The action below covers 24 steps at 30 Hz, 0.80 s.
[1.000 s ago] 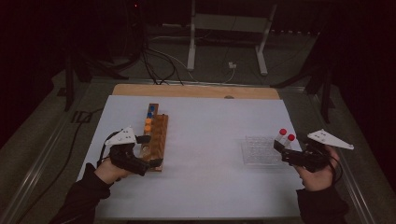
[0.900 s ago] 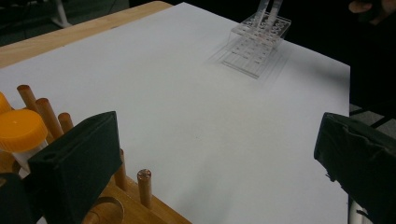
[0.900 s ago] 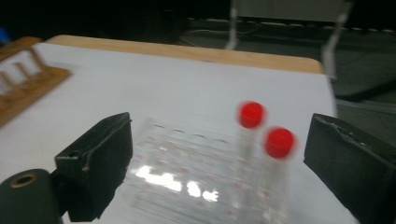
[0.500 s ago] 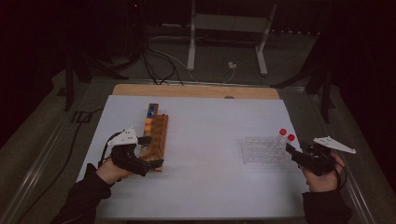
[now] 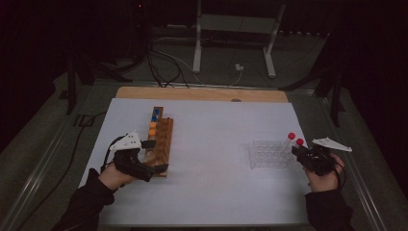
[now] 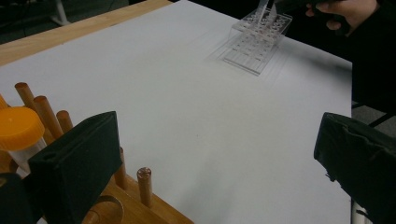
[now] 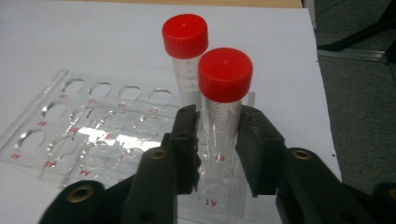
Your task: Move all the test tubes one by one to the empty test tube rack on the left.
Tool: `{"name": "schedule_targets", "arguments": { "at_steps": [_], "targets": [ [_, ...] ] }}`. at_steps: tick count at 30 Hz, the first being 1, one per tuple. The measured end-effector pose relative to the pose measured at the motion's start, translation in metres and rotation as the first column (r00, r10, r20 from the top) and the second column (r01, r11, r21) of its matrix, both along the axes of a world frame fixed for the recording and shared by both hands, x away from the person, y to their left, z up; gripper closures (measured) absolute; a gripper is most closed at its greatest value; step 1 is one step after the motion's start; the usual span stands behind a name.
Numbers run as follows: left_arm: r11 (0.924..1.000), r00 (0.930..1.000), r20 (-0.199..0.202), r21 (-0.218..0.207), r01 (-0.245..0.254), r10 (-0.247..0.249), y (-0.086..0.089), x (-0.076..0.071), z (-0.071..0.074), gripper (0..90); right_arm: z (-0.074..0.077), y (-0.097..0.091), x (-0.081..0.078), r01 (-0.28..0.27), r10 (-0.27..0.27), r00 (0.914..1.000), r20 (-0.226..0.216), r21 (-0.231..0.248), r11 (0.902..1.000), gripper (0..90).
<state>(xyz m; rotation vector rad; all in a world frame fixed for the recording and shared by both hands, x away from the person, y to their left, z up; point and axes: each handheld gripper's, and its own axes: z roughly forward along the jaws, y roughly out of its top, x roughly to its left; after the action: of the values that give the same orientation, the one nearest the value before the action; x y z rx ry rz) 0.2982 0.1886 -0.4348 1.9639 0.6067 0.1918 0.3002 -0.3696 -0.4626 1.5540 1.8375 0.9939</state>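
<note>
At the lower right of the high view, the right claw [image 5: 299,153] is seen closed around the nearer red-capped tube [image 7: 224,100], its jaws having just been closing. The tube stands upright in the clear rack [image 7: 88,135], a second red-capped tube [image 7: 185,51] just behind it. At the lower left, the left claw [image 5: 153,156] is spread wide beside the wooden rack [image 5: 161,139], gripping nothing.
</note>
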Motion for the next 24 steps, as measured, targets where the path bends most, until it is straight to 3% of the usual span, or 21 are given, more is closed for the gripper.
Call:
{"name": "schedule_targets", "arguments": {
  "at_steps": [8, 24],
  "targets": [
    [1.0, 1.0, 0.001, -0.003, 0.0, 0.0, 0.0, 0.0, 0.001, 1.5, 0.006, -0.001, -0.002, 0.006, -0.005, 0.9998, 0.021, -0.029, 0.9996, 74.4],
    [1.0, 1.0, 0.0, -0.003, 0.009, -0.009, -0.001, -0.001, 0.005, 1.6, 0.059, -0.001, -0.022, -0.011, 0.021, 0.9916, 0.127, -0.081, 0.9967, 74.6]
  ]
}}
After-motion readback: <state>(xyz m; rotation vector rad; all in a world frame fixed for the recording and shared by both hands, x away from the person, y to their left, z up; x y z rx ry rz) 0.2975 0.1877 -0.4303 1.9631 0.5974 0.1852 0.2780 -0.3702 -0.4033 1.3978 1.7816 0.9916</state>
